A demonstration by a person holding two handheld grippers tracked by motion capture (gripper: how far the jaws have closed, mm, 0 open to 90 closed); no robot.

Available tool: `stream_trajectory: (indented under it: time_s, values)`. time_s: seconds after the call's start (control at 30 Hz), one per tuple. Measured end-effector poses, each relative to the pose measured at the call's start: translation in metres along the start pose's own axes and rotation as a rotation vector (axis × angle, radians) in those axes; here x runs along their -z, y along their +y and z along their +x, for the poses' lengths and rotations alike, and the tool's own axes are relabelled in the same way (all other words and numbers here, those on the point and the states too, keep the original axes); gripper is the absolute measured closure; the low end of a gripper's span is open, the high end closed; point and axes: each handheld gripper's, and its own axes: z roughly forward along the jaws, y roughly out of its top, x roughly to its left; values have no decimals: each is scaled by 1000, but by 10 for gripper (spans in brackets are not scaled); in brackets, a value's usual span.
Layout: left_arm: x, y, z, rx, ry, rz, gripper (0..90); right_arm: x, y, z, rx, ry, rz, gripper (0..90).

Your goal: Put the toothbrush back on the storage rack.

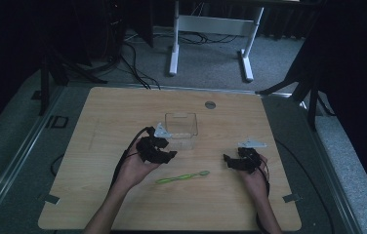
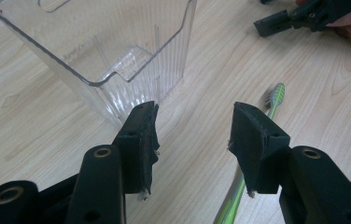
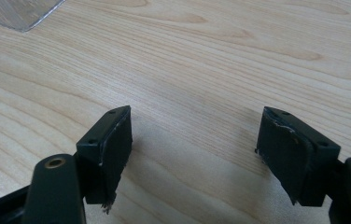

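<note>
L tool (image 2: 194, 126) open, empty, just beside box (image 2: 117, 51). Toothbrush (image 1: 181, 177) near box, on bench (image 1: 123, 112). R tool (image 3: 194, 140) open, empty, well right of box.

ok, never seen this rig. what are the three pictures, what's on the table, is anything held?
No robot here: a person holds a two-jaw gripper in each hand. The high view looks down on the wooden table; the forearms come in from the bottom, with the left gripper and the right gripper above the hands. The other two pictures come from cameras riding on the grippers, looking along their black jaws.

On the table stand a clear plastic box, empty, and a green toothbrush lying flat between the hands.

Nothing is held. In the left gripper view the left gripper's jaws stand open, box just ahead, toothbrush under the right-hand jaw. In the right gripper view the right gripper's jaws stand open over bare wood.
</note>
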Motion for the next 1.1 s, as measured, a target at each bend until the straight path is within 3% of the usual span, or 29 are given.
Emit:
stream_trajectory:
  time_s: [1.1]
  values:
    - [-18,10,-12,-82,-37,86,512,0,0,0,0,0,0,264]
